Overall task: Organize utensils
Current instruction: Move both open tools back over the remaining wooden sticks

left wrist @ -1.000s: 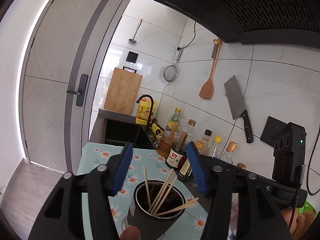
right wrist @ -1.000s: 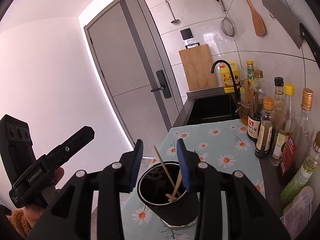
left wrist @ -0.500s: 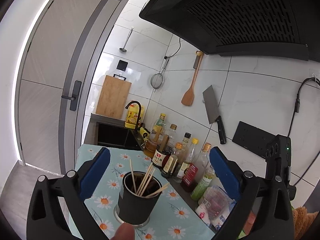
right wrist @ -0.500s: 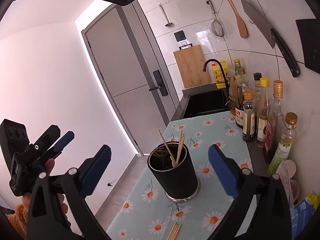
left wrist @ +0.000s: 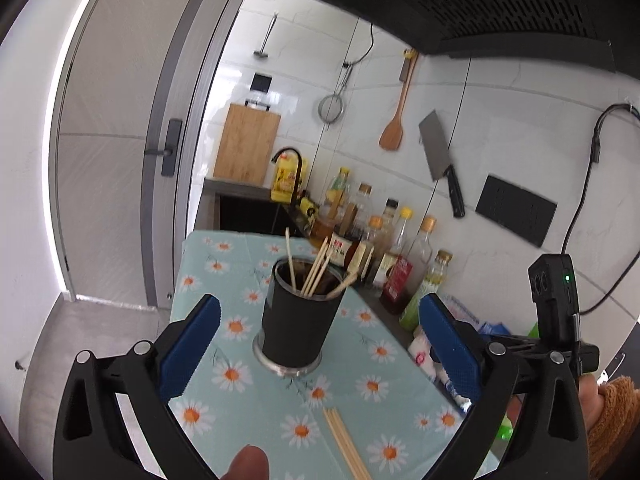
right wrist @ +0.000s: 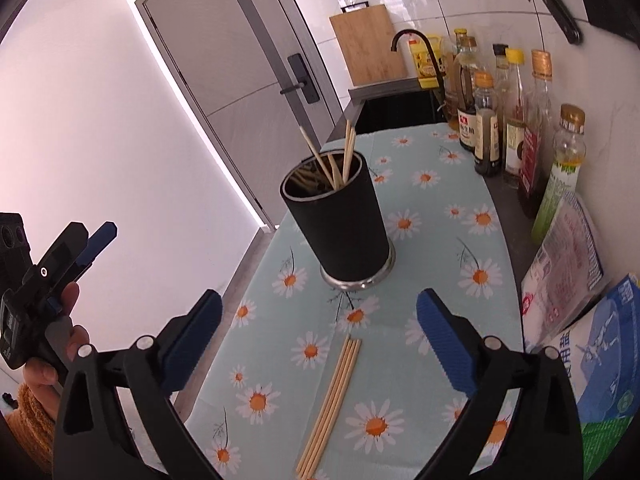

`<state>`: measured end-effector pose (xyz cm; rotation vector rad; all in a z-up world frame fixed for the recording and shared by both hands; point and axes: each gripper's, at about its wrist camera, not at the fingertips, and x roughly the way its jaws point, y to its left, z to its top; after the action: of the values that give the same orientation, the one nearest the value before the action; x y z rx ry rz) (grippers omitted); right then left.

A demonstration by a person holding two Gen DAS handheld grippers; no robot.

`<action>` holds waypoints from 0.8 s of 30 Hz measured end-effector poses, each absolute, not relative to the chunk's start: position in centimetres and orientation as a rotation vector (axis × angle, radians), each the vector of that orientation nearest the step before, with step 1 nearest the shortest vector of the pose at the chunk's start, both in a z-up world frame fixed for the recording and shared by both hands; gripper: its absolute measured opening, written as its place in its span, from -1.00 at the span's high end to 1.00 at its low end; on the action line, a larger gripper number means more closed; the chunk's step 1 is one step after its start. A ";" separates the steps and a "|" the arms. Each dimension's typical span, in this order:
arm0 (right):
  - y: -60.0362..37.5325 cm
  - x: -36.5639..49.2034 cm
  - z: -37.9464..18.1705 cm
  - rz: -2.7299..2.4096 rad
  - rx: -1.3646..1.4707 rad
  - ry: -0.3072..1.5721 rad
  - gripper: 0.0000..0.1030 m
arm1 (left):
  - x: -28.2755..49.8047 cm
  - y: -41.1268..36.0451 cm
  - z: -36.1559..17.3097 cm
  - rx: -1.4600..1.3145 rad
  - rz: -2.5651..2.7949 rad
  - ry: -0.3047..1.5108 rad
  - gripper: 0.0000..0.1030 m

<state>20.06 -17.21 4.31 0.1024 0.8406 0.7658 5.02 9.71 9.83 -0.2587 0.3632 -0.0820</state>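
A black utensil holder (left wrist: pixel 298 322) with a steel base stands upright on the daisy tablecloth (left wrist: pixel 224 280); several wooden chopsticks (left wrist: pixel 318 266) stick out of it. It also shows in the right wrist view (right wrist: pixel 340 220). More chopsticks (right wrist: pixel 332 404) lie in a bundle on the cloth in front of it, also in the left wrist view (left wrist: pixel 346 442). My left gripper (left wrist: pixel 320 344) is open and empty, back from the holder. My right gripper (right wrist: pixel 320 336) is open and empty, above the near end of the loose chopsticks.
Several sauce bottles (right wrist: pixel 516 116) line the wall on the right, with bags (right wrist: pixel 568 272) nearer. A sink with a black tap (right wrist: pixel 412 40) lies behind the cloth. A cleaver (left wrist: pixel 440 160) and wooden spatula (left wrist: pixel 394 128) hang on the wall. The cloth's left edge drops to the floor.
Both grippers have opened wide and pulled back and up from the holder. The holder now stands farther off, and the loose chopsticks on the cloth have come into view.
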 end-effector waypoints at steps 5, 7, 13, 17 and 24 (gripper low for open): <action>-16.1 20.1 0.2 0.745 0.078 1.022 -0.79 | 4.7 9.3 6.8 -0.232 -0.047 0.499 -0.88; -15.7 20.4 -1.5 0.750 0.094 1.099 -0.67 | 4.5 9.2 5.7 -0.223 -0.034 0.535 -0.88; -15.0 21.1 -5.1 0.732 0.152 1.276 -0.08 | 4.9 9.3 2.2 -0.218 -0.003 0.702 -0.88; -14.0 21.5 -6.7 0.692 0.127 1.370 0.18 | 5.4 9.0 0.1 -0.219 -0.010 0.805 -0.88; -11.8 22.2 -8.9 0.588 0.009 1.464 0.57 | 5.6 8.2 -2.5 -0.263 -0.058 0.885 -0.88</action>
<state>22.22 -11.84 -8.89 0.0093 1.4644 0.5884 5.58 8.21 -2.49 -0.2626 0.8855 -0.0575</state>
